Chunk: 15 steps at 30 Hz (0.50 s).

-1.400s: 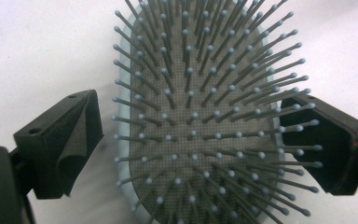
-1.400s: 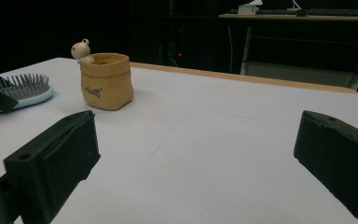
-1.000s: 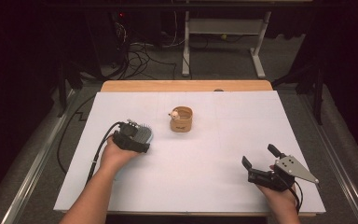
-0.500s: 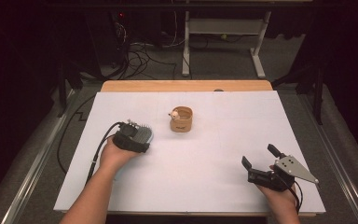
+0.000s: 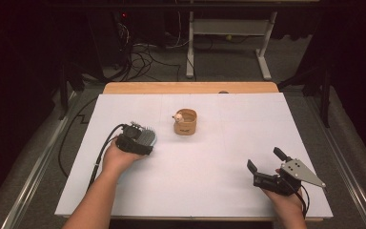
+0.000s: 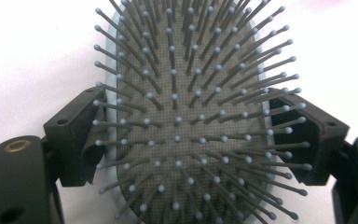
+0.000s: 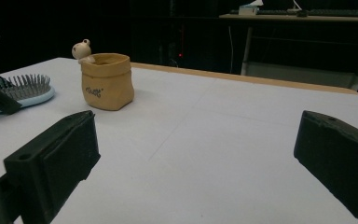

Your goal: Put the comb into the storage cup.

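Observation:
A light-blue hairbrush (image 6: 182,116) with grey ball-tipped bristles lies bristles-up on the white table at the left (image 5: 147,138). My left gripper (image 6: 191,114) straddles its head. Its jaws have just been closing and both pads now press on the brush's rim; a hand holds it (image 5: 132,141). A tan pouch-shaped pot (image 5: 186,122) with a small pale figure on its rim stands mid-table, right of the brush (image 7: 23,91) in the right gripper view. My right gripper (image 5: 265,159) rests open at the front right, with nothing between its jaws (image 7: 200,135), aimed toward the pot (image 7: 107,81).
White sheet (image 5: 209,181) covers the table, with a wooden strip (image 5: 190,87) along the far edge. Beyond it, on the dark floor, are cables (image 5: 143,59) and a white metal stand (image 5: 228,33). A black cable (image 5: 100,157) trails from the left gripper.

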{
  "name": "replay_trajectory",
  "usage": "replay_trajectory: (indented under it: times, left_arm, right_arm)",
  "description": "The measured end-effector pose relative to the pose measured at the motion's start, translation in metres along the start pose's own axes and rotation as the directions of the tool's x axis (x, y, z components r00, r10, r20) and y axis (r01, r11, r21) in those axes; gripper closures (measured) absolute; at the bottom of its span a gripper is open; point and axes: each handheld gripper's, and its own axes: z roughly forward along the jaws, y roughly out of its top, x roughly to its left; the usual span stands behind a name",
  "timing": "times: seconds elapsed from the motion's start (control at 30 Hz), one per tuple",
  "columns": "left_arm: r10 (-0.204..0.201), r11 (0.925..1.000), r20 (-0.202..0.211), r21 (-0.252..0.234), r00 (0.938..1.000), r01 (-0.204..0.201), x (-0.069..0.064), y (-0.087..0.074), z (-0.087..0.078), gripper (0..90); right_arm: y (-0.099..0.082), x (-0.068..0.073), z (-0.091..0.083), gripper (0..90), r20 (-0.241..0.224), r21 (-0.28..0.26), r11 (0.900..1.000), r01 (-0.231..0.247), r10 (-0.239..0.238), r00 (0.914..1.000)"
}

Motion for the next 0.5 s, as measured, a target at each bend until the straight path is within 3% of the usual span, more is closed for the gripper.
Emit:
replay_trajectory:
  times: [0.5]
  left_arm:
    - [-0.011,0.9998,0.004,-0.014,0.9999,0.011,0.0013,-0.0008,-0.0013,20.8]
  right_arm:
    - [-0.0001,-0.0007,0.0001,0.5,0.003,-0.002,1.0,0.0,0.0,1.0]
